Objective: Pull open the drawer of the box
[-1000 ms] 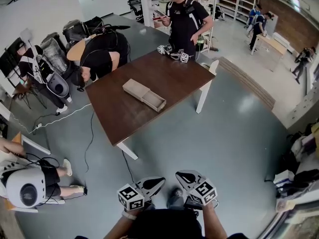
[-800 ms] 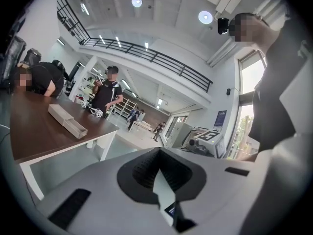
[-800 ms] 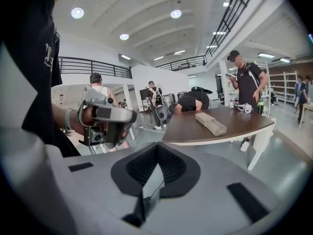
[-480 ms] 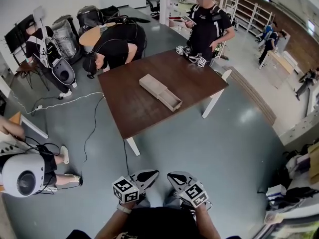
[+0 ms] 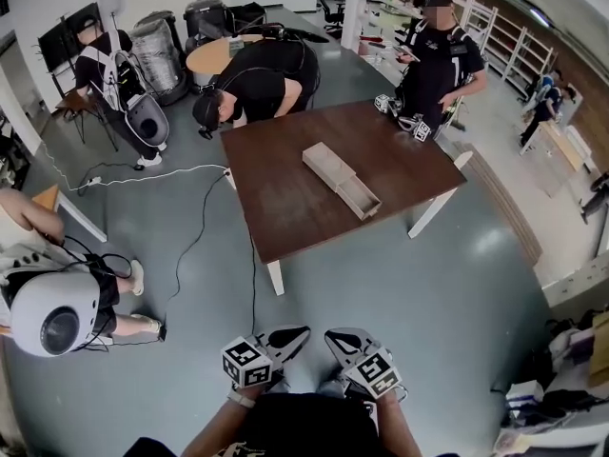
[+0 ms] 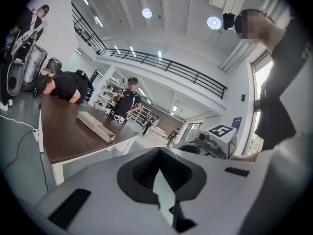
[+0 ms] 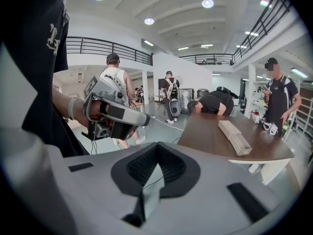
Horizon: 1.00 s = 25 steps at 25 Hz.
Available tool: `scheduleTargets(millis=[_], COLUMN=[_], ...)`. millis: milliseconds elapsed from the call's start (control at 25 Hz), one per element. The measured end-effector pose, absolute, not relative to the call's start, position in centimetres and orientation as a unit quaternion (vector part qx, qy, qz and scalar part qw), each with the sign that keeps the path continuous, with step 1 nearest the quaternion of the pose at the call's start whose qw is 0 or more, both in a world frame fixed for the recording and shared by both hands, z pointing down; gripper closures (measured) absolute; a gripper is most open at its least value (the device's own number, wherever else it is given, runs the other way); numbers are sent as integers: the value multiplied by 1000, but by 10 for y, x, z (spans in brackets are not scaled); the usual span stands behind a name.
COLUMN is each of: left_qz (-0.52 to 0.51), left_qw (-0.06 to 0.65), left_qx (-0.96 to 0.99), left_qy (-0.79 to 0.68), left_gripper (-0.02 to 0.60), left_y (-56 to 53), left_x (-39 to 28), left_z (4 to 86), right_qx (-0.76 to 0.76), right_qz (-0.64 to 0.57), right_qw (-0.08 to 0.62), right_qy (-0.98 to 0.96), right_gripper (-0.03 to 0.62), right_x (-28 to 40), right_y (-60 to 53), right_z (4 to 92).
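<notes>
Head view puts the box [image 5: 328, 168] well ahead on the table [image 5: 285, 217], its drawer [image 5: 365, 199] end slanting toward the right gripper [image 5: 331, 333]; that and the left gripper [image 5: 304, 330] sit closed, empty.

One table [image 5: 285, 208], one box [image 5: 341, 180], two handheld grippers: left gripper [image 5: 290, 339], right gripper [image 5: 341, 341].
</notes>
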<state>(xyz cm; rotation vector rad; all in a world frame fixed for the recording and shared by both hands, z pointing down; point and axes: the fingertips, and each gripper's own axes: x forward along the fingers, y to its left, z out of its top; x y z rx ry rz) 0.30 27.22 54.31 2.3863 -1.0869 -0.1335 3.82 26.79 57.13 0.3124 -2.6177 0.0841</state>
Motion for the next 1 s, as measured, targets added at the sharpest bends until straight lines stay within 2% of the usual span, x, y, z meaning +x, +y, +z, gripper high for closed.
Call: scheduleTargets(millis=[360,1000], left_qz=[-44,-40], left_qw=[256,256], left_qx=[872,880], left_qy=[-416,-398], left_gripper=[577,577], left_y=[272,258], left_x=[-24,1], left_z=[551,545], right_qx=[97,106], right_qz=[14,11], right_qw=[255,256], right_qy=[-962,-961], right_gripper=[606,606], right_x=[11,26], right_y=[270,251], right_z=[574,568])
